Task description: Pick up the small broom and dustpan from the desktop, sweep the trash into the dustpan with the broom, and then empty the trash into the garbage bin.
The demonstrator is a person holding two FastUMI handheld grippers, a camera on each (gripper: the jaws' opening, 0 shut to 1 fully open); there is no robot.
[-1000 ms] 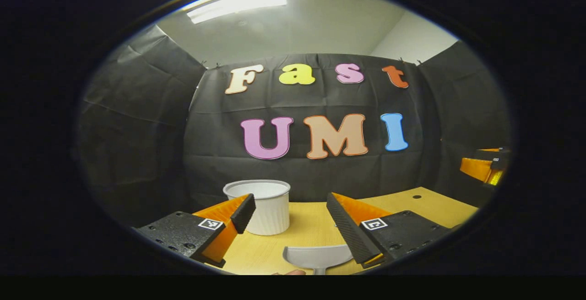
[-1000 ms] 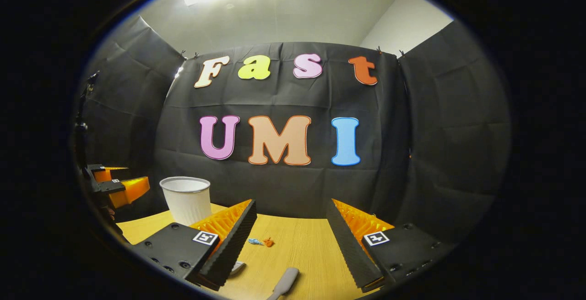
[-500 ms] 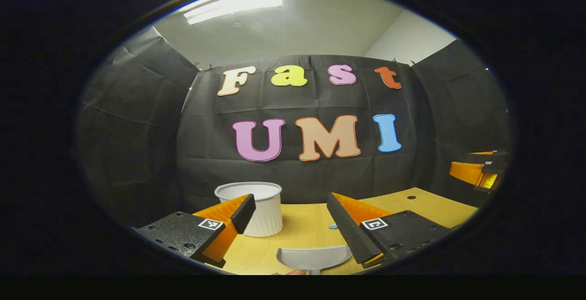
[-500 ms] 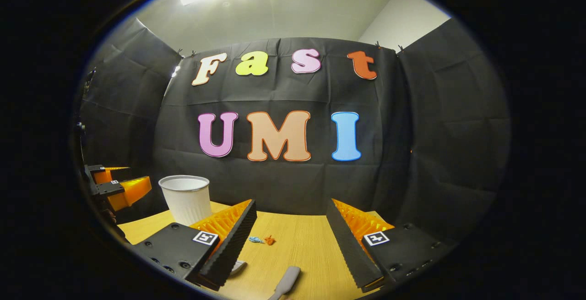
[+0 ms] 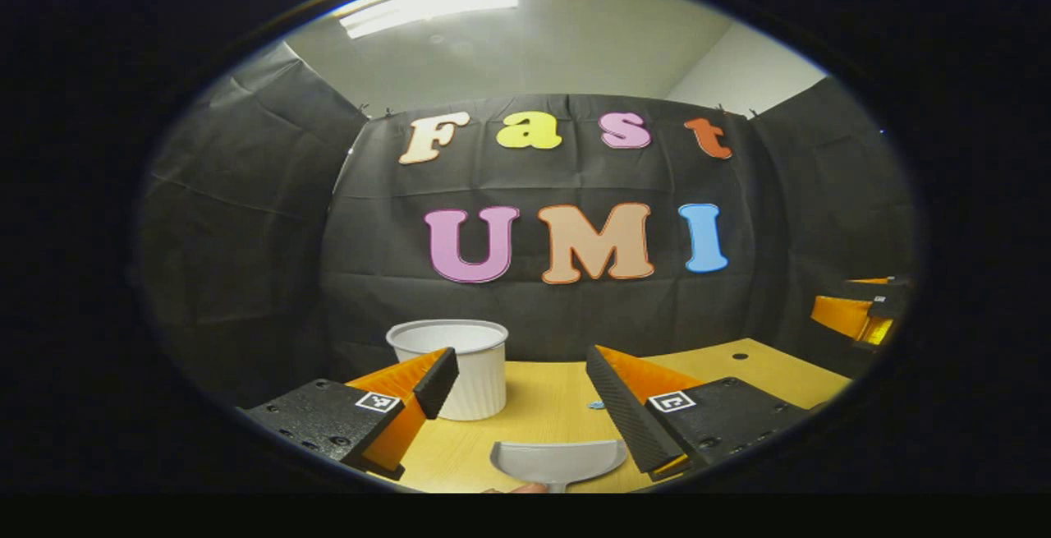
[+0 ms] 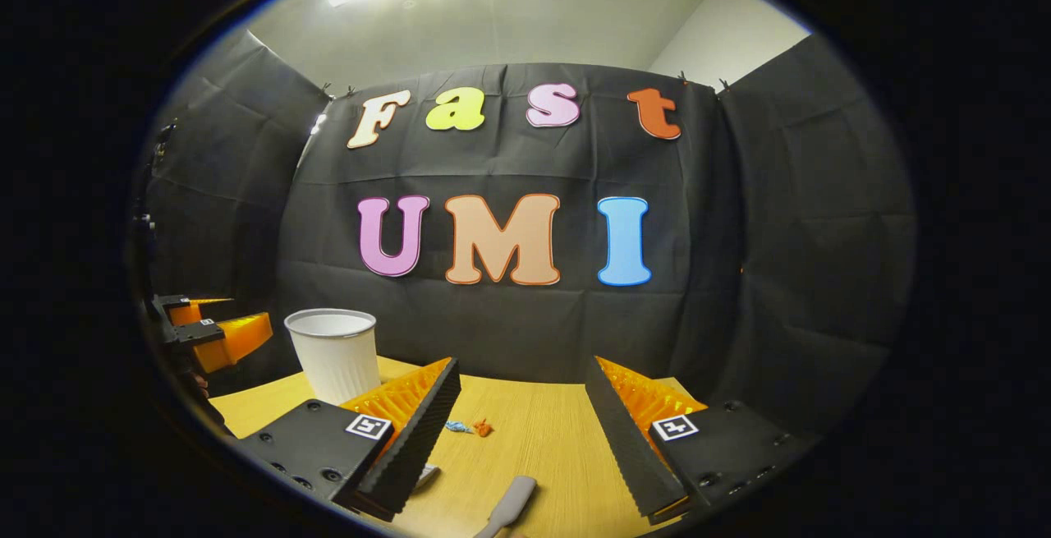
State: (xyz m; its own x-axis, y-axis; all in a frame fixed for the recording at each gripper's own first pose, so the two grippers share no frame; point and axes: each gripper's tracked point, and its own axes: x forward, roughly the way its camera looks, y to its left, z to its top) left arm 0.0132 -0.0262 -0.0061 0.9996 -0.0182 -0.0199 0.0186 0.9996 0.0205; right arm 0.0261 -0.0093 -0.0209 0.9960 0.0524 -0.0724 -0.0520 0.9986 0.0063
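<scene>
My left gripper (image 5: 517,394) is spread above the dustpan (image 5: 558,462); my right gripper (image 6: 521,419) gapes over the broom handle (image 6: 509,505). I should lower squarely, straddling each before squeezing.

Black screw-studded mounts, sq. marker tags, apparently.

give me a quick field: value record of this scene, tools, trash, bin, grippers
left gripper: open, above the dustpan, holding nothing
right gripper: open, above the broom handle, holding nothing
trash: small blue and orange bits on the desktop
garbage bin: white, upright, at the far left of the desktop
progress: neither tool gripped yet
</scene>
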